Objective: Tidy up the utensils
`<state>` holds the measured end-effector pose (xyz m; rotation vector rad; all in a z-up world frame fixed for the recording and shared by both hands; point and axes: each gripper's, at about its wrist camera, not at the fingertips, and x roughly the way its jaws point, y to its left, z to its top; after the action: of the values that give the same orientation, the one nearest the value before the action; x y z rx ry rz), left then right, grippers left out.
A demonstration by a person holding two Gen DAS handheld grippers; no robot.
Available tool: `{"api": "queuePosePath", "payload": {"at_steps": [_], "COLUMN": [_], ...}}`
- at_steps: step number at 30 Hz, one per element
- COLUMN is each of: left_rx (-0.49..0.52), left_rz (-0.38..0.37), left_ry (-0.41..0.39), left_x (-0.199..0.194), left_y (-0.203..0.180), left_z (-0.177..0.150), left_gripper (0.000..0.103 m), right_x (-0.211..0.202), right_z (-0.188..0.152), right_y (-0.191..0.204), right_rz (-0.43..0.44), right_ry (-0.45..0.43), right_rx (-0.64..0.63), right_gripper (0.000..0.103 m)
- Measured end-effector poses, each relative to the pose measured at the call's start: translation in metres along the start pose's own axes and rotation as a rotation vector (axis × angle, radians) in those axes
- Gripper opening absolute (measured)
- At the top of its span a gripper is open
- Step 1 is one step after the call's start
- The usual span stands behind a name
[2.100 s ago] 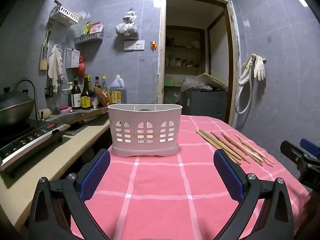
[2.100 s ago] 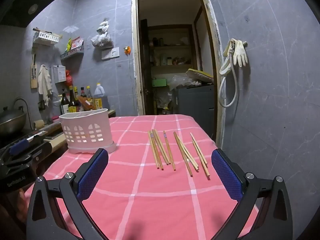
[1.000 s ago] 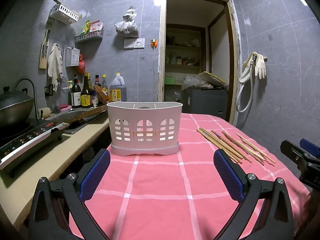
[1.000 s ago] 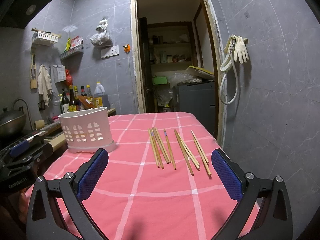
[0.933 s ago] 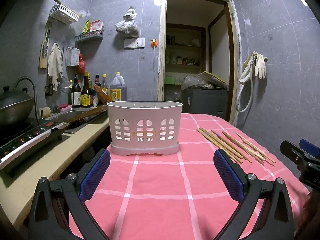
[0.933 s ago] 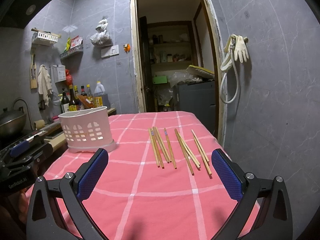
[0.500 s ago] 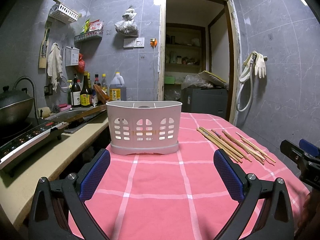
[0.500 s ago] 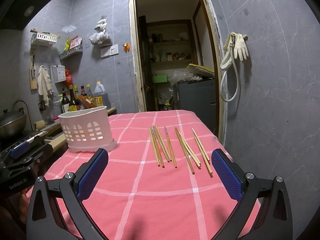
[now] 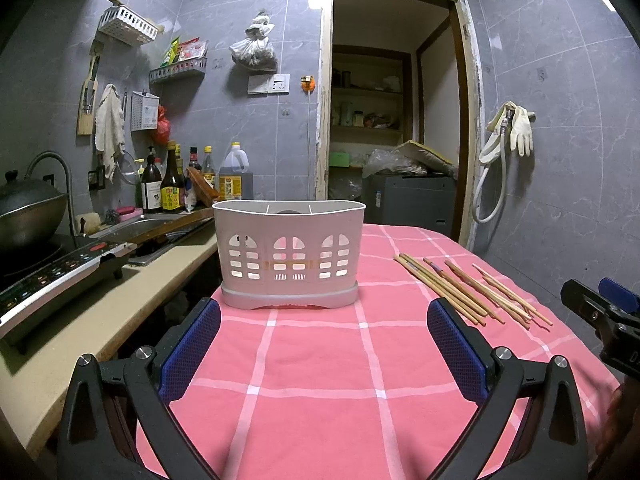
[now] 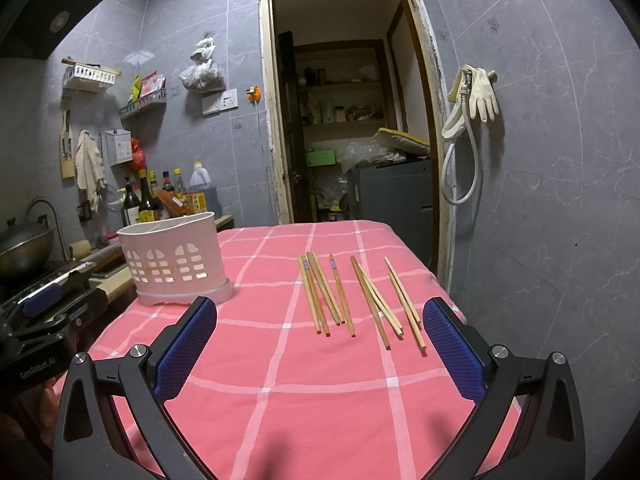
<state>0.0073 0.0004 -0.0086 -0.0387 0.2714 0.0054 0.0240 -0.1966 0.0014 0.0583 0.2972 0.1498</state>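
A white slotted utensil holder stands upright on the pink checked tablecloth; it also shows at the left of the right wrist view. Several wooden chopsticks lie loose on the cloth to its right, also visible in the left wrist view. My left gripper is open and empty, facing the holder from a short distance. My right gripper is open and empty, just short of the chopsticks' near ends. Each gripper appears at the edge of the other's view.
A counter with an induction cooker, a wok, a sink and bottles runs along the table's left. A doorway lies beyond the table. The table's right edge is close to a tiled wall with hanging gloves.
The right gripper has crept slightly forward toward the chopsticks. The left gripper has barely moved. Both stay open and empty.
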Motion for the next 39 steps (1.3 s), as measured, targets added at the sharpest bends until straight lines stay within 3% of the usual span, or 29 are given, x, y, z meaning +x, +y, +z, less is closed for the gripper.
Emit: {"api": "queuePosePath", "payload": {"at_steps": [27,39], "left_rx": [0.001,-0.014], "left_rz": [0.002,-0.013], "left_ry": [0.007,0.014], "left_x": [0.005,0.027], "left_y": [0.003,-0.002], "left_z": [-0.003,0.033], "left_gripper": [0.101,0.101], "right_x": [0.005,0.016], "right_z": [-0.003,0.033], "right_y": [0.009,-0.002], "right_rz": [0.006,0.033], "right_ry": [0.011,-0.022], "right_rx": [-0.013,-0.08], "right_gripper": [0.103,0.103]}}
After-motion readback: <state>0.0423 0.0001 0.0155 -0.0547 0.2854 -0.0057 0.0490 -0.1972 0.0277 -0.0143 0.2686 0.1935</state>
